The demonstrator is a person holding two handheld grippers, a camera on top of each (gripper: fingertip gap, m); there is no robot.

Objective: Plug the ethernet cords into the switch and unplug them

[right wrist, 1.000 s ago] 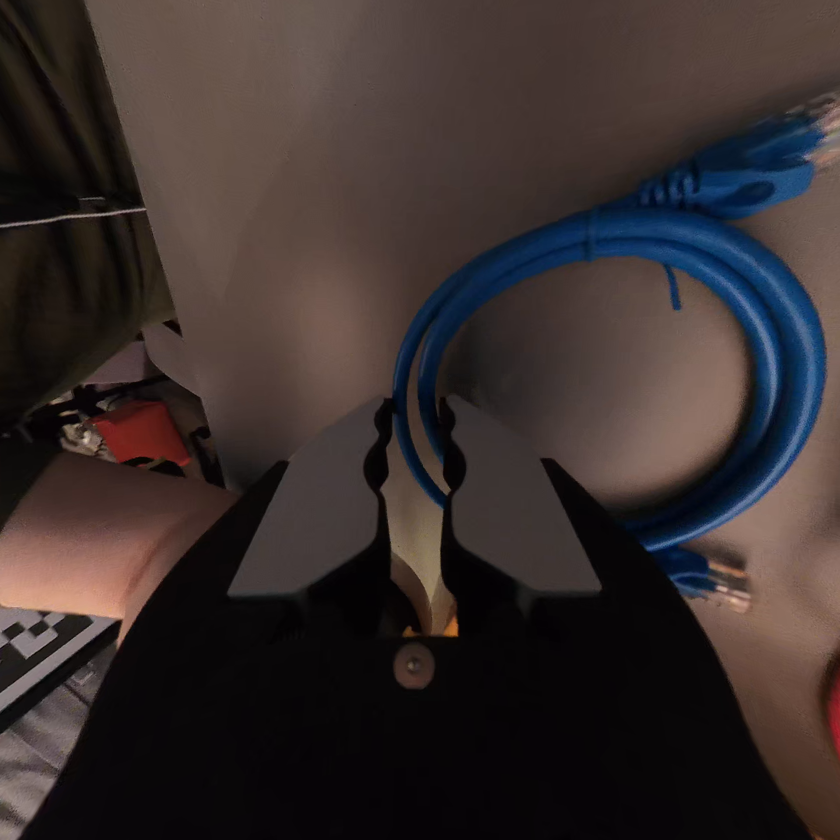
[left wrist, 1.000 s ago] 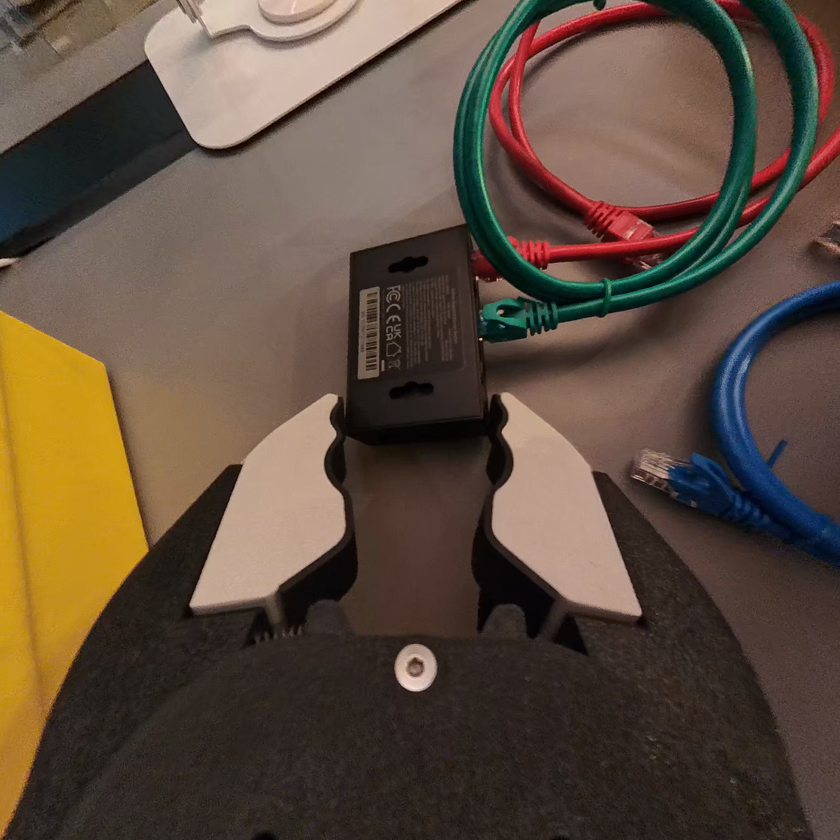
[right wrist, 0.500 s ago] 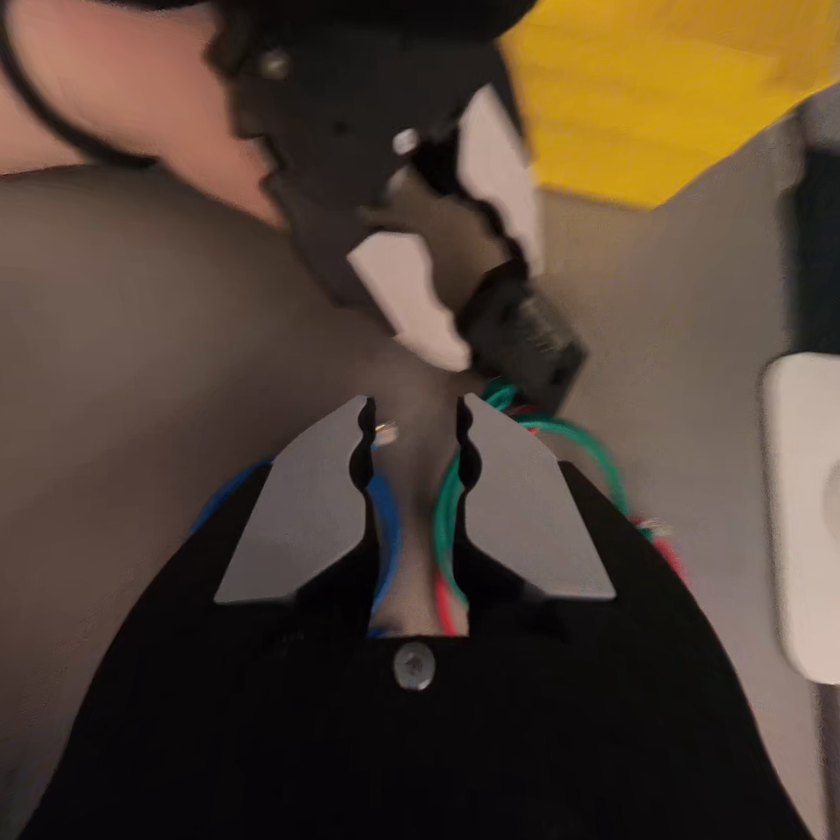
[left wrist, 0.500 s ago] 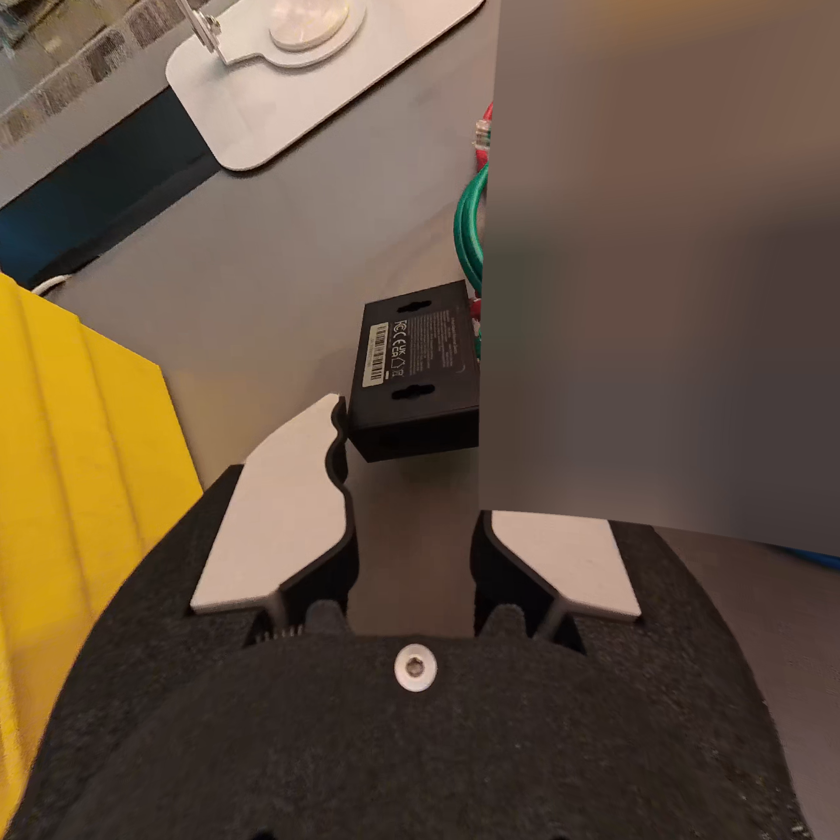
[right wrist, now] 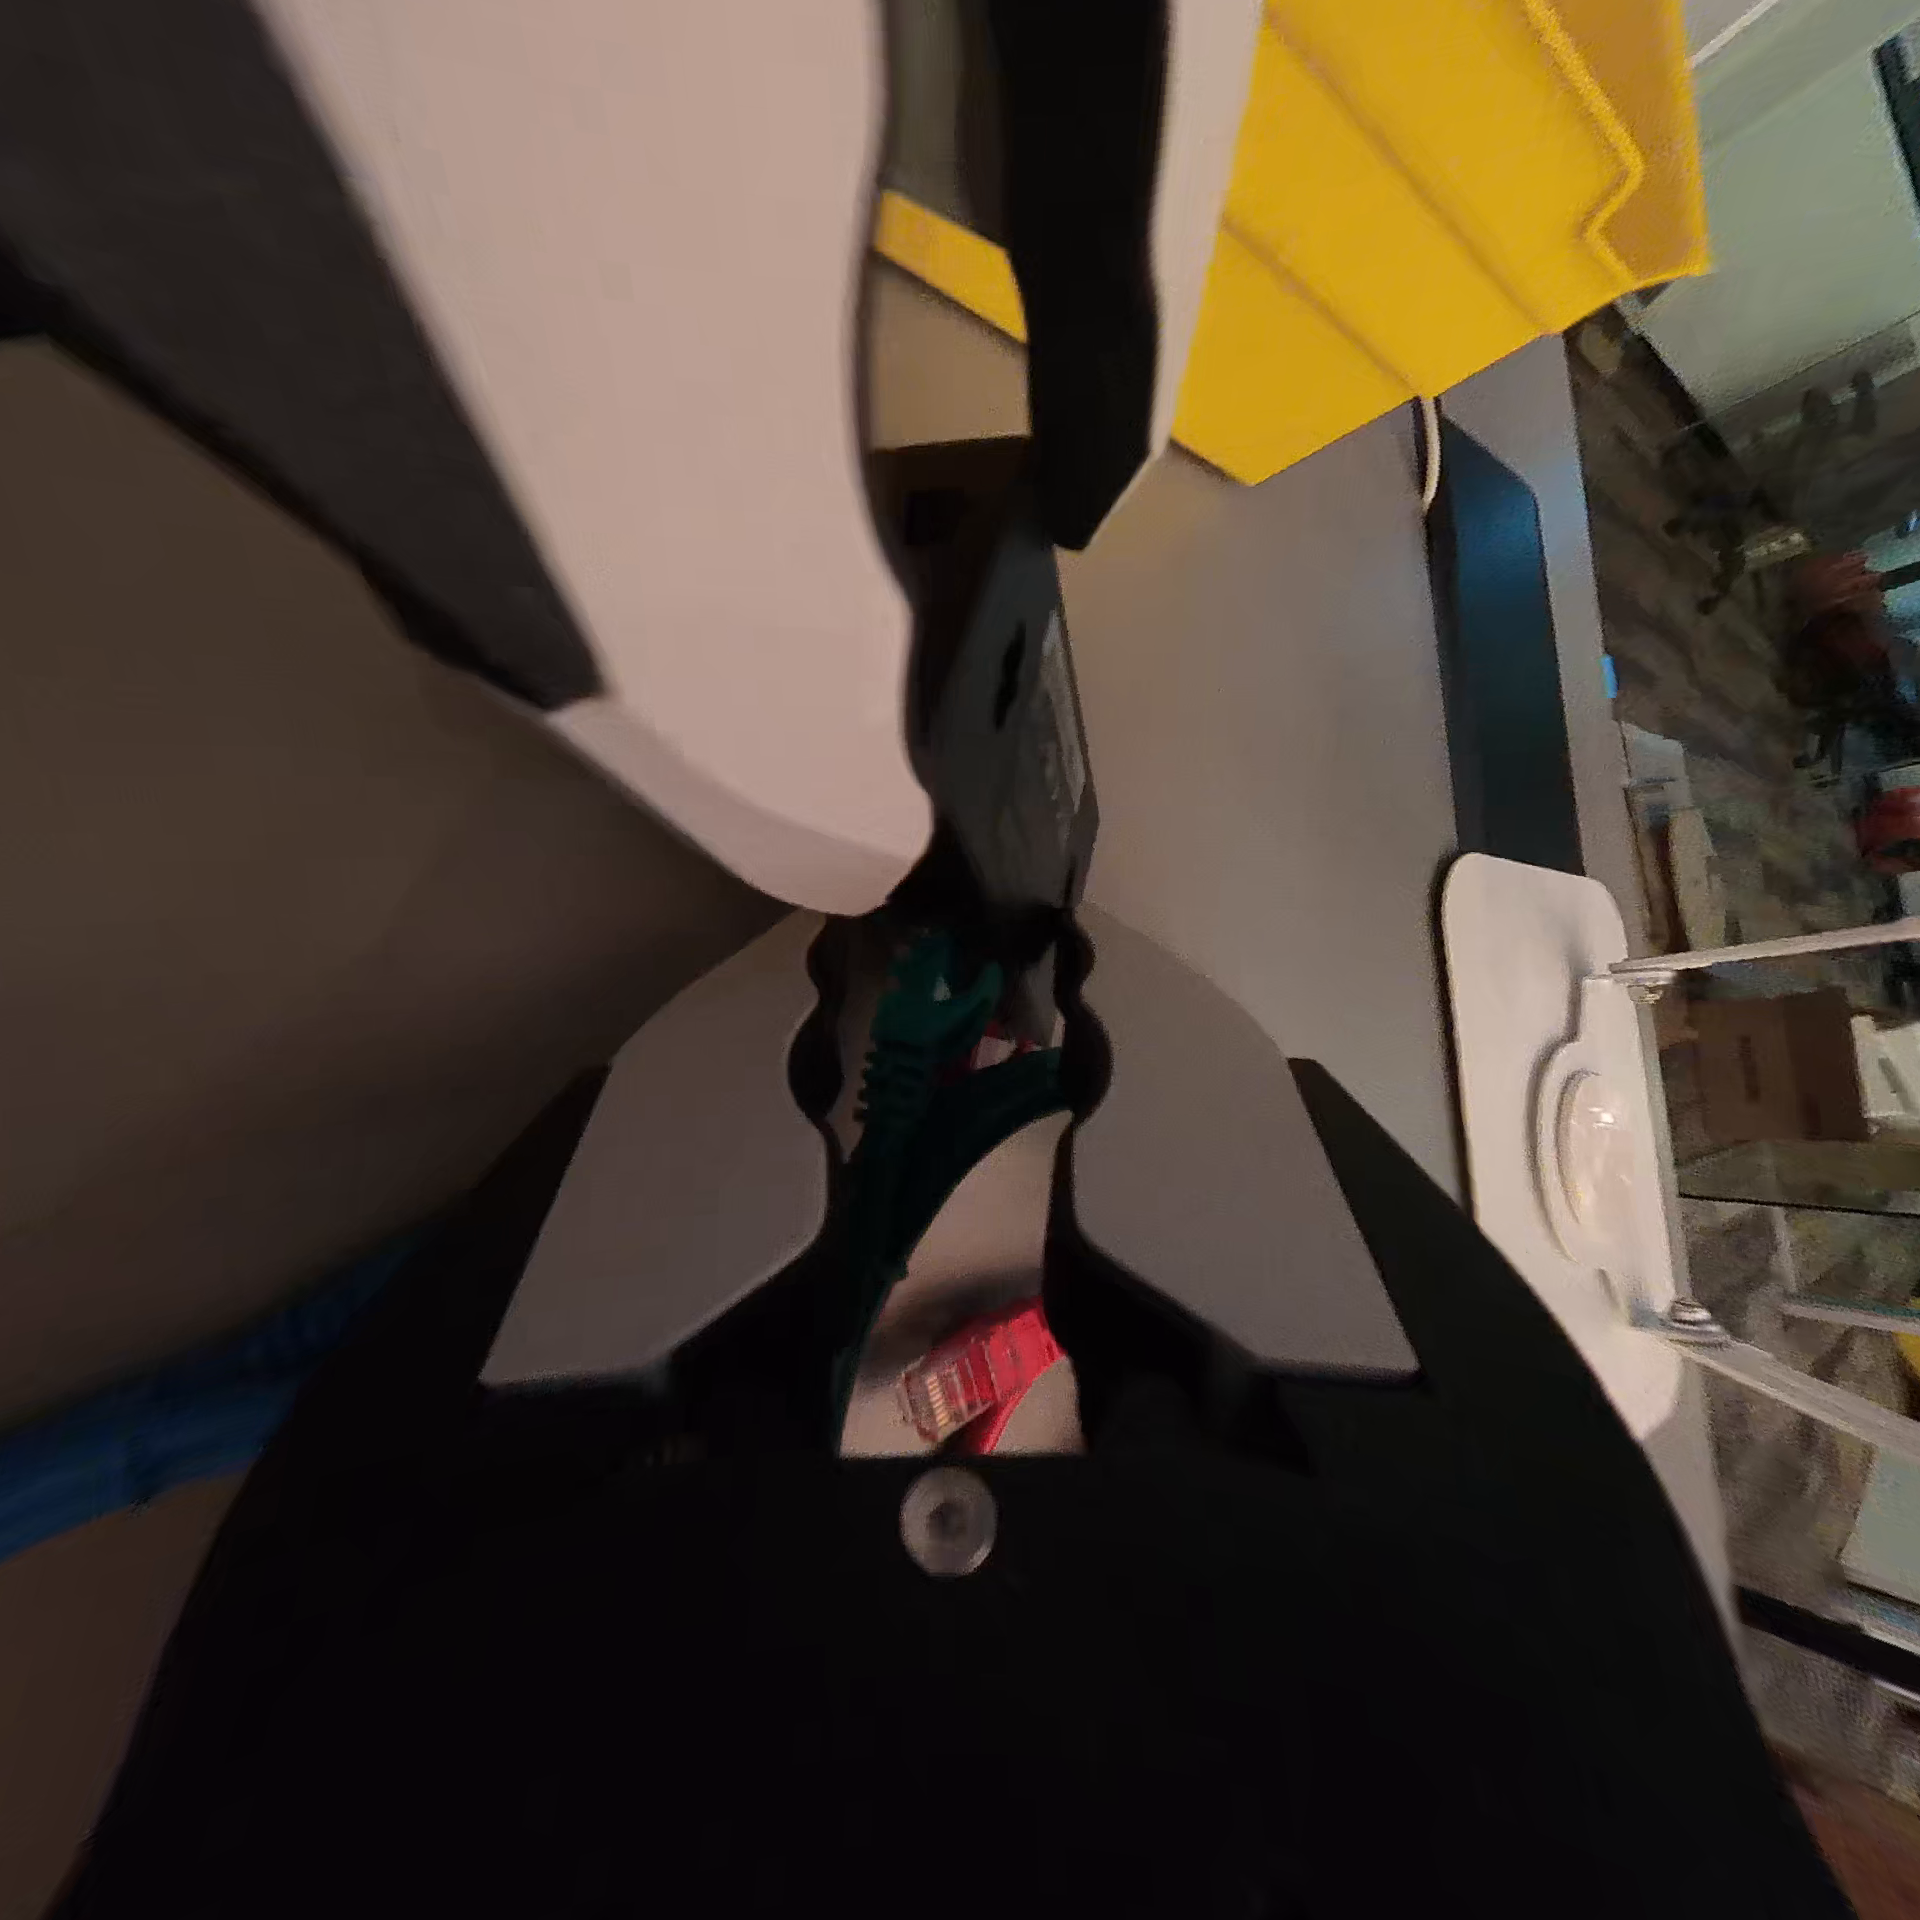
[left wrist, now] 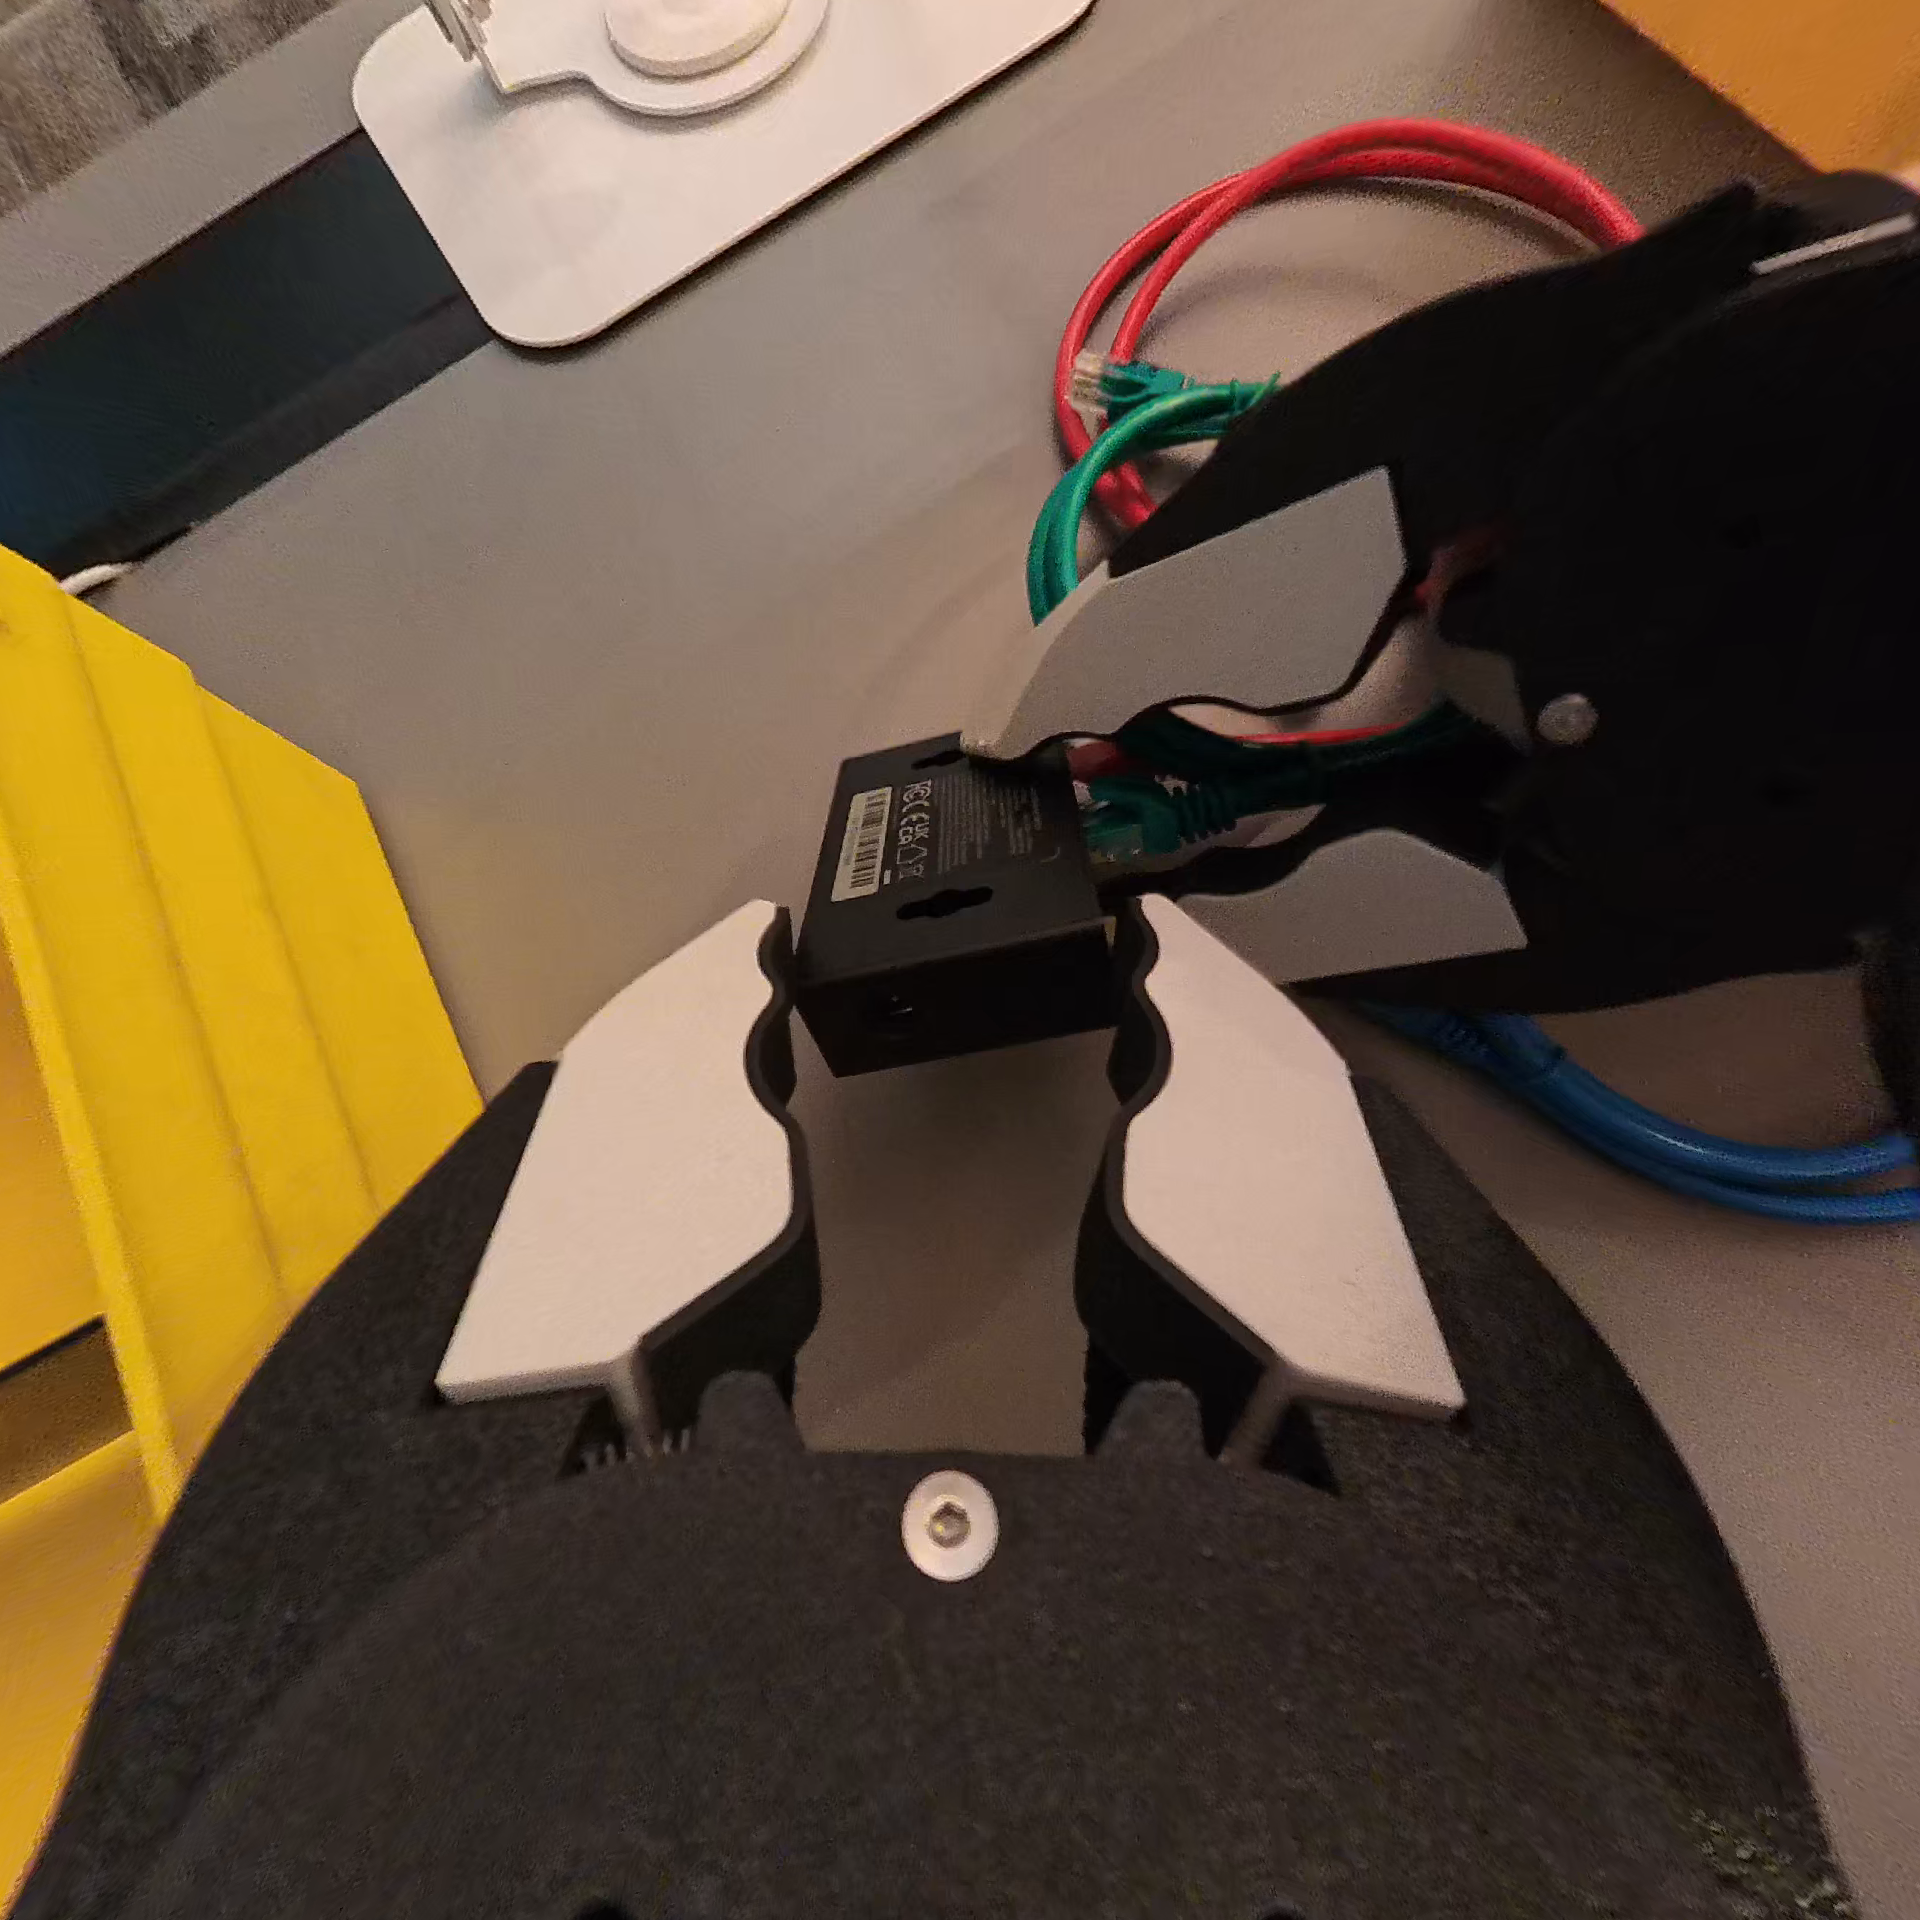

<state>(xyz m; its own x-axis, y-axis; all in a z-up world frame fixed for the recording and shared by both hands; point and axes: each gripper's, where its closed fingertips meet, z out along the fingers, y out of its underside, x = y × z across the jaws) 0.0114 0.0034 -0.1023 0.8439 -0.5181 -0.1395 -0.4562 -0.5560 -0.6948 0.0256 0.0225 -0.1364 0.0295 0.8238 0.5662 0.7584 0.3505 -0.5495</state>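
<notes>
Your left gripper (left wrist: 951, 940) points forward and slightly down, its two pale fingers (left wrist: 644, 1132) spread apart and their tips pressed against the two sides of the black switch (left wrist: 951, 883), which they clamp at its near end. Your right gripper (left wrist: 1049, 821) reaches in from the right, roughly crosswise to the left one. Its jaws are parted, one finger (left wrist: 1195, 613) with its tip touching the switch's top edge, the other below, with the green plug (left wrist: 1138, 816) in the gap between them. In the right wrist view that plug (right wrist: 925, 1003) lies between the fingertips without being pinched.
</notes>
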